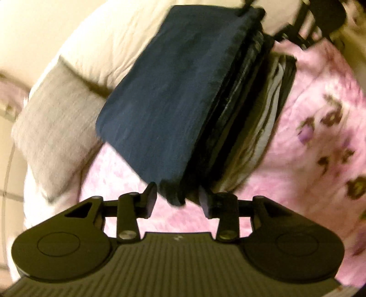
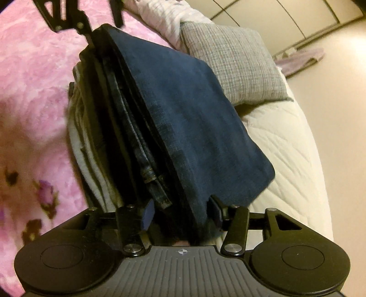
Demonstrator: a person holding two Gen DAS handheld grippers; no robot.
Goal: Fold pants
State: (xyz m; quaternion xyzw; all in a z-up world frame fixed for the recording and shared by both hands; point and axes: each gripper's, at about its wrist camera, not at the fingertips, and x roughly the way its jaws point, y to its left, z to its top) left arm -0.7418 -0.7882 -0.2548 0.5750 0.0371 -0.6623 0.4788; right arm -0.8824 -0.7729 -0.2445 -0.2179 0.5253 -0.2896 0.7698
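Note:
The dark blue pants [image 1: 173,91] are folded into a thick rectangle and lie on top of a stack of folded clothes [image 1: 256,128] on a pink blanket. My left gripper [image 1: 178,201] is open at the near corner of the pants; the cloth hangs between its fingers with a gap on each side. In the right wrist view the pants [image 2: 196,128] run from my right gripper [image 2: 181,213], which is shut on their thick near edge, up to the left gripper [image 2: 68,20] at the far end. The right gripper [image 1: 297,29] shows blurred at the top of the left wrist view.
A pink floral blanket [image 2: 32,91] covers the bed. A grey cushion [image 2: 233,64] and a white quilted mattress edge [image 2: 281,146] lie beside the stack. Under the pants are denim, black and light grey garments [image 2: 91,137]. Beige floor [image 2: 331,80] lies beyond the bed.

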